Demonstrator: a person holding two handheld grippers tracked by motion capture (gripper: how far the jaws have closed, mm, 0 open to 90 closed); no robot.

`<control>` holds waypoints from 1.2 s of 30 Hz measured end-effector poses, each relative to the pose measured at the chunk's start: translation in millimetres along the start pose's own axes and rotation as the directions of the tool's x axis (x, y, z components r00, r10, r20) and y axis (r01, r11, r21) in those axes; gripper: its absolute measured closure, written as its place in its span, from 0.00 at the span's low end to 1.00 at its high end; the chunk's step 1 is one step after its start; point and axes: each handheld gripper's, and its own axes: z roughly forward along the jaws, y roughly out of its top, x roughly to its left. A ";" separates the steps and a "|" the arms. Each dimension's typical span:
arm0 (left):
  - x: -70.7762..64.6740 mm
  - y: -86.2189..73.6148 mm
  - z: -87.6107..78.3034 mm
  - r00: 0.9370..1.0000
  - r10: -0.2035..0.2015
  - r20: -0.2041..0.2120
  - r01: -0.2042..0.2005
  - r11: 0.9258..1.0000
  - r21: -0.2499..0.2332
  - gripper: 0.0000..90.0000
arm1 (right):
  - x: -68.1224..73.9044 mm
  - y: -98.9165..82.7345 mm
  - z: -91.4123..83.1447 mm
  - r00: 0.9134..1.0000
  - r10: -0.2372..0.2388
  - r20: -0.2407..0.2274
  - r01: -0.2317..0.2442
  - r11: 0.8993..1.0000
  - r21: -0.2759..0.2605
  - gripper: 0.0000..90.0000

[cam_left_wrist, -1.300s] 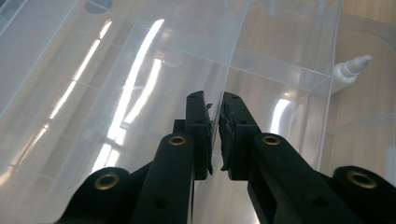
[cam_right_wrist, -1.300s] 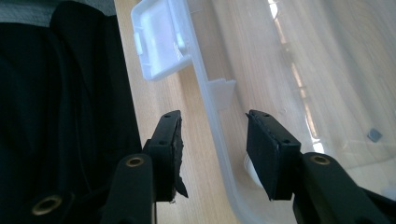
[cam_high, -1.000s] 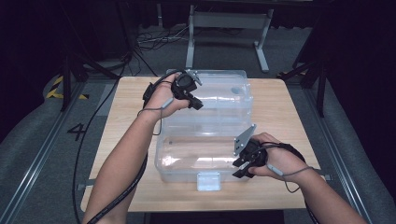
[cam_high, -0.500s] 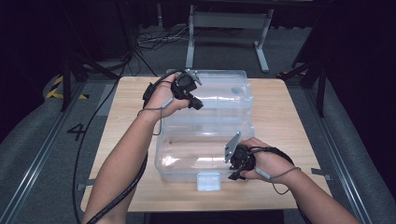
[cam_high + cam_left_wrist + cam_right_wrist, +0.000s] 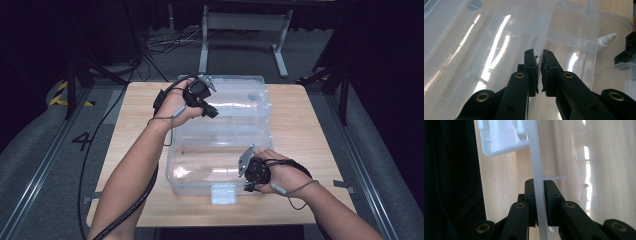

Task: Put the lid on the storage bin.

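A clear plastic storage box point(image 5: 220, 150) with a white latch point(image 5: 223, 193) lies open on the wooden table point(image 5: 300, 130). The left gripper point(image 5: 539, 61) pinches its thin wall; the right gripper point(image 5: 539, 187), jaws just closing, clamps its milky rim.

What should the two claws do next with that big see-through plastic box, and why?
Probably swing the near half up and over. The right claw has just closed on the clear plastic box's near rim, and the left claw pinches the far half's wall, steadying it.

Clear plastic box point(image 5: 220, 150) on wooden table point(image 5: 310, 130)
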 end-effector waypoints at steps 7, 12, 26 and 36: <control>-4.4 -1.4 -2.0 1.000 0.020 -0.001 -0.020 1.000 -0.012 0.94 | -1.0 0.5 0.4 1.000 -0.002 -0.004 0.002 1.000 0.001 0.92; -9.9 -3.5 -5.9 0.999 0.031 0.012 -0.031 0.999 -0.032 0.95 | -0.8 1.0 0.6 1.000 0.010 -0.005 -0.010 1.000 0.007 0.92; -33.8 -10.5 -15.9 0.996 0.088 0.008 -0.087 0.995 -0.042 0.96 | 0.3 1.7 0.7 1.000 0.014 0.002 -0.014 1.000 0.015 0.92; -47.5 -14.6 -19.5 0.994 0.111 0.013 -0.110 0.993 -0.041 0.97 | 0.8 0.5 1.0 1.000 0.017 0.001 -0.017 1.000 0.006 0.91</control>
